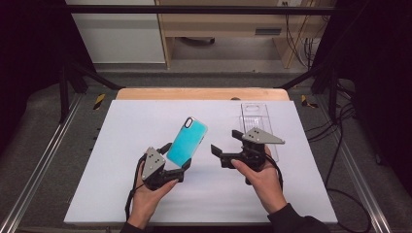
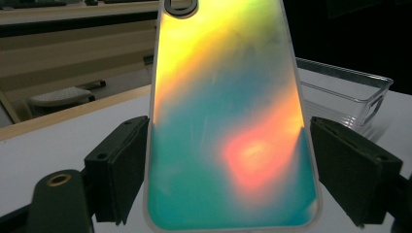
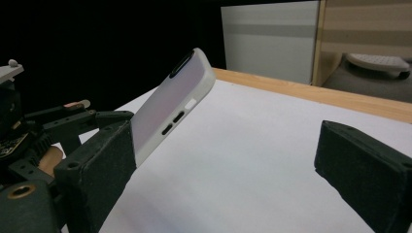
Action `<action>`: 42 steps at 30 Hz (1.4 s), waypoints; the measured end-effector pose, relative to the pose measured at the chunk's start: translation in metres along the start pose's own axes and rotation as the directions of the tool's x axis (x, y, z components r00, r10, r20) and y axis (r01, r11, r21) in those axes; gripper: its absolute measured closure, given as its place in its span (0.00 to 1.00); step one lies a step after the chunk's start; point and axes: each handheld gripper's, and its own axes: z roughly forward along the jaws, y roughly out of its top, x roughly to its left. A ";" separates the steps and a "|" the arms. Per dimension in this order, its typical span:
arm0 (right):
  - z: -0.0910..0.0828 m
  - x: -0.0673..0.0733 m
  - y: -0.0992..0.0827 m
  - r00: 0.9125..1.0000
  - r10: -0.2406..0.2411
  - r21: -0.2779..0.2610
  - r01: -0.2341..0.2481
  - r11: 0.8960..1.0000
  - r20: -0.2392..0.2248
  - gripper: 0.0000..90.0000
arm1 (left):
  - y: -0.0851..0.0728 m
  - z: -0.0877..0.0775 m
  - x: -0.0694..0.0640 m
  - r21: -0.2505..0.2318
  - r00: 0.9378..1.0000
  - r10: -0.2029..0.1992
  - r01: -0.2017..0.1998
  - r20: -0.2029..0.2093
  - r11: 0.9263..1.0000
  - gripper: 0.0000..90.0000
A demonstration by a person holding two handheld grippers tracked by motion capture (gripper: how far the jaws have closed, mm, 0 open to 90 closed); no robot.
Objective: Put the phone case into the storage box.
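Note:
A phone case [image 1: 187,141] with a teal, iridescent back and a white rim is held up off the white table, tilted with its camera hole at the far end. My left gripper [image 1: 176,158] is shut on its lower end. In the left gripper view both black pads press the side edges of the case [image 2: 228,121]. My right gripper [image 1: 227,141] hovers just right of the case, pointing left, jaws wide open with nothing between them. The right gripper view shows the case [image 3: 170,111] edge-on beyond its left jaw, with the left gripper [image 3: 73,121] under it.
A clear plastic tray [image 1: 256,116] lies on the white table top [image 1: 136,126] at the back right, behind my right gripper; it also appears in the left gripper view as the tray [image 2: 340,92]. A wooden edge [image 1: 201,93] borders the far side. Cables trail at the right.

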 end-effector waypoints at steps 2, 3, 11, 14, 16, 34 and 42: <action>0.005 0.002 -0.001 1.000 0.010 0.001 -0.010 1.000 -0.010 0.09 | 0.001 -0.002 0.000 -0.006 1.000 0.006 -0.006 -0.003 1.000 0.18; 0.010 0.005 -0.002 1.000 0.023 0.004 -0.023 1.000 -0.020 0.10 | 0.002 -0.003 0.001 -0.012 1.000 0.008 -0.008 -0.005 1.000 0.18; 0.022 0.013 -0.005 0.996 0.064 0.009 -0.063 0.998 -0.060 0.12 | 0.001 -0.002 0.000 -0.020 1.000 0.009 -0.009 -0.003 1.000 0.18; 0.029 0.015 -0.006 0.994 0.088 0.007 -0.087 0.996 -0.071 0.13 | 0.002 -0.003 -0.001 -0.026 1.000 0.015 -0.015 -0.003 1.000 0.18; 0.030 0.015 -0.007 0.993 0.090 0.007 -0.090 0.996 -0.075 0.14 | 0.002 -0.004 -0.002 -0.030 1.000 0.018 -0.018 -0.001 0.999 0.18; 0.044 0.012 -0.006 0.976 0.182 -0.010 -0.184 0.983 -0.121 0.21 | -0.001 -0.001 -0.008 -0.027 0.999 0.049 -0.049 -0.003 0.998 0.18; 0.046 0.011 -0.005 0.977 0.176 -0.010 -0.179 0.984 -0.119 0.21 | 0.000 0.000 -0.007 -0.027 0.999 0.049 -0.050 -0.002 0.998 0.18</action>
